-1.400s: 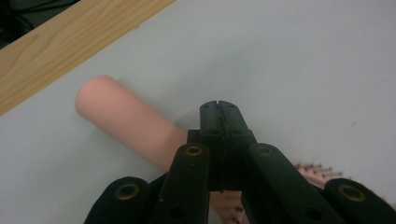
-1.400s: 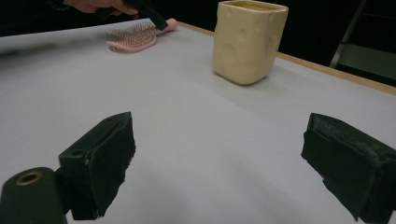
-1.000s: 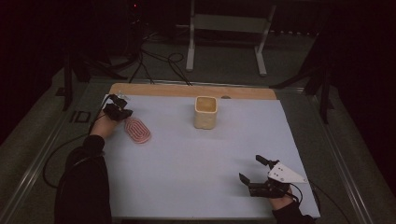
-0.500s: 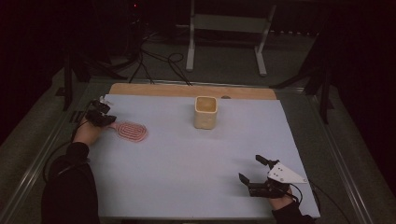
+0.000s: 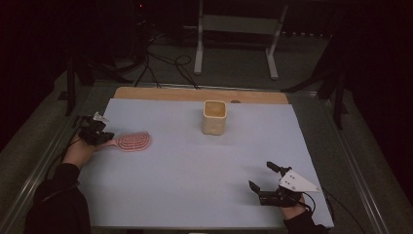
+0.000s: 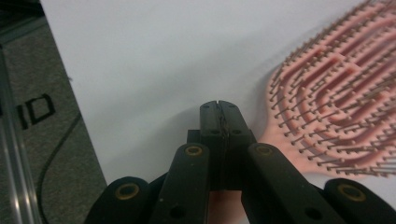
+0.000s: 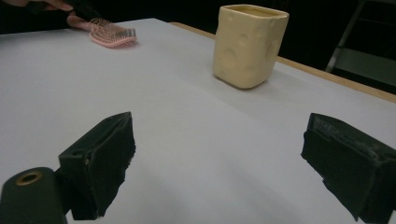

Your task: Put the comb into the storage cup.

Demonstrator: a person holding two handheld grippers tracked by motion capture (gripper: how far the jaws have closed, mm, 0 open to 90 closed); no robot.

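A pink hairbrush point(image 5: 132, 142) lies bristles-up on the white table sheet point(image 5: 195, 195) at the left, its head pointing right. My left gripper point(image 5: 104, 138) is at its handle by the left edge. In the left gripper view the jaws point(image 6: 219, 107) are pressed together, with the handle's pink showing under them and the brush head point(image 6: 336, 102) to the right. A cream square cup point(image 5: 215, 117) stands upright at the back middle. My right gripper point(image 5: 260, 178) rests open near the front right, and its view faces the cup point(image 7: 250, 44) and the distant brush point(image 7: 112, 32).
A wooden strip point(image 5: 160, 93) runs along the table's far edge. Beyond it, cables point(image 5: 165, 58) and a metal stand point(image 5: 234, 24) sit on the dark floor. A metal rail point(image 5: 44, 165) borders the table's left side.
My left gripper has moved left toward the table's edge, drawing the hairbrush with it and turning its head to point right. The right gripper has stayed put.
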